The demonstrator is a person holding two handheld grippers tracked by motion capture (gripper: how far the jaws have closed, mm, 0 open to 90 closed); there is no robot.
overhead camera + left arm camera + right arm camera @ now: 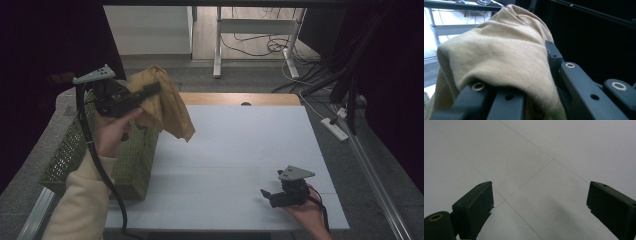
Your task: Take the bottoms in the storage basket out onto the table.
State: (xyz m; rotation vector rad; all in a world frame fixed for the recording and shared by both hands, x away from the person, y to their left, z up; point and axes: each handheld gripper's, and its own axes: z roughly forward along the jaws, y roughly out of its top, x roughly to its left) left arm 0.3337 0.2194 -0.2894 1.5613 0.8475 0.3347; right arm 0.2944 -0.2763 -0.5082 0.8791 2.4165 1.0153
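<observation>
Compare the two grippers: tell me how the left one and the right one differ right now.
The left gripper is shut on a tan cloth; the right gripper is open with nothing between its jaws. The left is raised above the green basket, while the right sits low over the white table near its front right corner. Both are black, hand-held, and carry a grey three-cornered plate.

Left gripper (150,91): jaw tips buried in the tan cloth (165,105), so the grip point can't be seen. In left gripper view the cloth (499,62) covers most of the frame, cut off at bottom and left. Basket (131,165) partly behind the forearm, its inside too dark to tell. Right gripper (539,207) jaws cut off at bottom edge.
</observation>
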